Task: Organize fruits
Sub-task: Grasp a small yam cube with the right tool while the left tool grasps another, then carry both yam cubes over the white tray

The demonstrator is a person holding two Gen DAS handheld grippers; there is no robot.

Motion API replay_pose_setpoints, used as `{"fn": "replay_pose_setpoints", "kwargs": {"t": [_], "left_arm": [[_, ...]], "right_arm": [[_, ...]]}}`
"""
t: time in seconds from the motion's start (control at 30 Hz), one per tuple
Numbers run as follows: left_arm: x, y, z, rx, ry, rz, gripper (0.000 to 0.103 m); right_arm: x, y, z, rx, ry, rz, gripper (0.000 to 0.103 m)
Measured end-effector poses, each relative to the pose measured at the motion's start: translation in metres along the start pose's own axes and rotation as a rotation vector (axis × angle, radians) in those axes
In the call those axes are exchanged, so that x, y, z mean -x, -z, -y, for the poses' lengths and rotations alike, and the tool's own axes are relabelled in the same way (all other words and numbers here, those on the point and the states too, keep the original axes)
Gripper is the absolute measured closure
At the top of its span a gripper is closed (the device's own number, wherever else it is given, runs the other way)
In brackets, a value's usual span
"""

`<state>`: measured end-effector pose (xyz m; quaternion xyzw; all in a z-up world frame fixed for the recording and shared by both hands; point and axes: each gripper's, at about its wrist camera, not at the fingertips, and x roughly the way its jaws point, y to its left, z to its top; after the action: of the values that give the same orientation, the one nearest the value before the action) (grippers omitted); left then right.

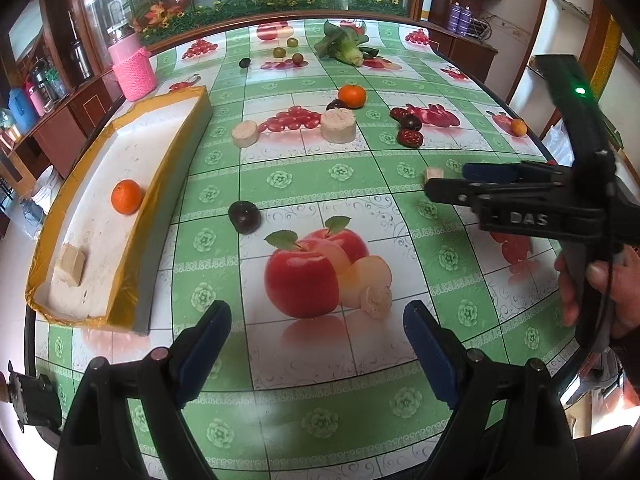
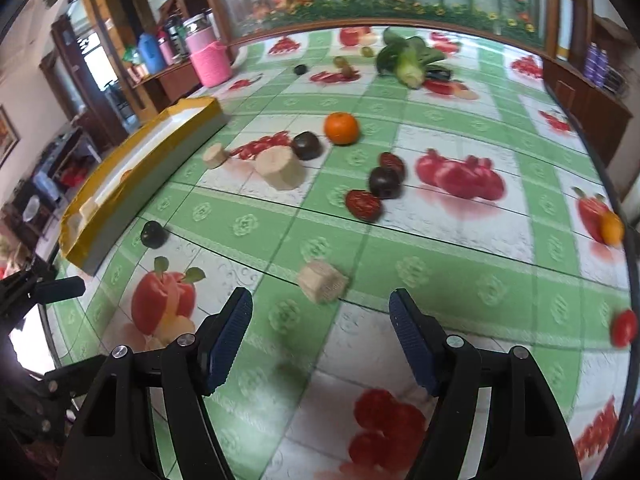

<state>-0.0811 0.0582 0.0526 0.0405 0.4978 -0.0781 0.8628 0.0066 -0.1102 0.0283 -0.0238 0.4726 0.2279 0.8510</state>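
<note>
A yellow-rimmed tray (image 1: 168, 184) lies at the table's left, holding an orange (image 1: 126, 197) and a tan cube (image 1: 72, 264). A dark plum (image 1: 244, 217) sits just right of the tray; it also shows in the right wrist view (image 2: 153, 234). My left gripper (image 1: 316, 354) is open and empty above the printed apple. My right gripper (image 2: 320, 340) is open and empty, just short of a tan cube (image 2: 323, 281); the gripper also shows in the left wrist view (image 1: 444, 184). Farther off lie an orange (image 2: 341, 128), plums (image 2: 384, 182) and red dates (image 2: 363, 204).
Two pale cylinder pieces (image 1: 338, 125) (image 1: 244, 133) stand mid-table. A leafy green (image 1: 344, 46) and small fruits (image 1: 285, 53) lie at the back. A pink-wrapped jar (image 1: 132, 68) stands behind the tray. A small orange fruit (image 2: 611, 229) and a red one (image 2: 624, 328) sit near the right edge.
</note>
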Motion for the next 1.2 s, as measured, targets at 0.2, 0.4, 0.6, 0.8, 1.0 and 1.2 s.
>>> {"fn": "replay_pose_setpoints", "kwargs": {"t": [0.2,0.4,0.6,0.8,1.0,1.2], "left_arm": [[0.0,0.005,-0.001,0.025,-0.011,-0.006,0.013],[-0.007,0.005,0.003,0.04,-0.005,-0.02,0.013],[-0.019,0.001,0.014,0.037,0.021,-0.027,0.015],[-0.034,0.001,0.025,0.014,0.037,-0.059,0.046],[-0.038,0.002,0.026,0.014,0.042,-0.022,0.08],[-0.03,0.001,0.018,0.058,0.093,-0.022,0.08]], "right_arm": [[-0.016,-0.005,0.0,0.048,-0.012,-0.02,0.057],[-0.014,-0.006,-0.003,0.088,0.014,-0.011,0.074],[0.009,0.004,-0.005,0.101,0.008,0.018,0.074],[0.018,0.016,0.001,0.072,0.004,0.007,0.073],[0.02,0.025,0.007,0.038,0.002,-0.007,0.073],[0.025,0.029,0.001,0.043,0.002,-0.002,0.073]]}}
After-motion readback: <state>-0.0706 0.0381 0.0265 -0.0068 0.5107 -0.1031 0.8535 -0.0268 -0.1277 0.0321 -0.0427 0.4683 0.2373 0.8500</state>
